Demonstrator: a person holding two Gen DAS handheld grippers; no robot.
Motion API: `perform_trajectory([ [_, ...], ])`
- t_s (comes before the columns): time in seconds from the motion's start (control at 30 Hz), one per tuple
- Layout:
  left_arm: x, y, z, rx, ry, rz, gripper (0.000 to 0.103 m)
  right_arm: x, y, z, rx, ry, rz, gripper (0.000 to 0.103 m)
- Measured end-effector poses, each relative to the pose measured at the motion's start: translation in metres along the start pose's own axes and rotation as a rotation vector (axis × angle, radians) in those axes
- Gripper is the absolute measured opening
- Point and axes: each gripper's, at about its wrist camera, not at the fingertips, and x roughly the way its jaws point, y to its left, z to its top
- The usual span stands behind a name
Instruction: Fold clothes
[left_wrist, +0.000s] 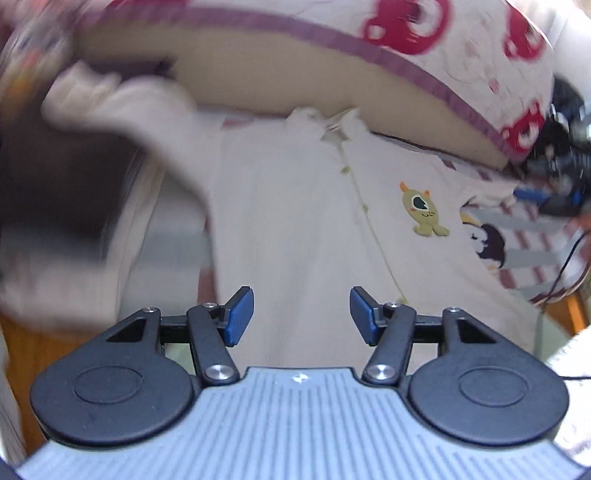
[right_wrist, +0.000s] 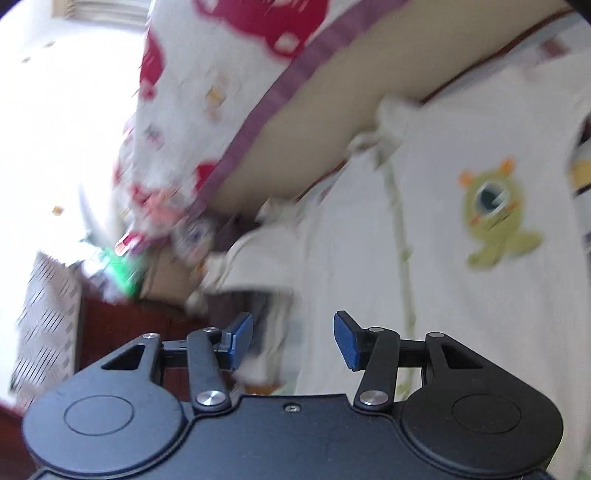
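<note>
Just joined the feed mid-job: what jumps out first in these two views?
A cream shirt lies spread flat ahead, a green monster patch on its chest right of the button line. Behind it rises a pillow with red prints. Both the left gripper and right gripper are open, holding nothing.

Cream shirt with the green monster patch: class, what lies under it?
Beside the cream shirt, a striped cloth with a cartoon print shows at its edge and seems to run underneath. How far it reaches is covered by the shirt.
</note>
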Motion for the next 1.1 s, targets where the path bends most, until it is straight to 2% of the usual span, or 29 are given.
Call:
perform_trajectory([
  [0.1,0.031,-0.055,0.043,0.139,-0.052,0.039,0.06,-0.027,-0.004,0.019,0.005,-0.101,-0.14,0.055],
  [0.13,0.042,-0.076,0.055,0.18,-0.082,0.029,0.073,-0.04,-0.011,0.026,0.015,-0.138,-0.174,0.055],
  [0.2,0.07,-0.117,0.08,0.257,-0.149,-0.02,0.09,-0.069,-0.032,0.04,0.055,-0.228,-0.217,0.055],
  [0.3,0.113,-0.175,0.105,0.393,-0.167,-0.114,0.089,-0.111,-0.071,0.055,0.128,-0.391,-0.264,0.055],
  [0.37,0.146,-0.206,0.118,0.489,-0.115,-0.139,0.089,-0.131,-0.098,0.061,0.165,-0.488,-0.315,0.055],
  [0.43,0.179,-0.233,0.13,0.562,-0.071,-0.163,0.076,-0.142,-0.125,0.064,0.163,-0.579,-0.368,0.055],
  [0.5,0.208,-0.247,0.132,0.558,-0.095,-0.22,0.059,-0.141,-0.152,0.067,0.146,-0.635,-0.426,0.055],
  [0.57,0.247,-0.26,0.133,0.536,-0.087,-0.286,0.049,-0.135,-0.172,0.077,0.154,-0.646,-0.474,0.051],
  [0.6,0.268,-0.267,0.133,0.508,-0.064,-0.318,0.036,-0.132,-0.182,0.084,0.162,-0.645,-0.495,0.049],
  [0.67,0.314,-0.276,0.137,0.416,-0.01,-0.418,0.033,-0.126,-0.2,0.097,0.177,-0.645,-0.539,0.047],
  [0.73,0.351,-0.285,0.137,0.356,0.015,-0.458,0.033,-0.119,-0.219,0.11,0.193,-0.644,-0.583,0.048],
  [0.77,0.367,-0.292,0.135,0.353,0.017,-0.46,0.033,-0.116,-0.228,0.116,0.201,-0.644,-0.605,0.048],
  [0.83,0.39,-0.313,0.131,0.411,0.009,-0.455,0.036,-0.11,-0.247,0.129,0.217,-0.643,-0.649,0.048],
  [0.9,0.408,-0.338,0.126,0.51,-0.002,-0.454,0.042,-0.103,-0.265,0.142,0.233,-0.642,-0.692,0.049],
  [0.97,0.42,-0.365,0.119,0.631,-0.034,-0.421,0.046,-0.097,-0.284,0.155,0.249,-0.64,-0.736,0.049],
  [1.03,0.436,-0.379,0.121,0.641,-0.031,-0.38,0.047,-0.089,-0.301,0.166,0.283,-0.651,-0.756,0.05],
  [1.1,0.452,-0.388,0.126,0.616,-0.015,-0.337,0.047,-0.081,-0.313,0.173,0.366,-0.696,-0.712,0.051],
])
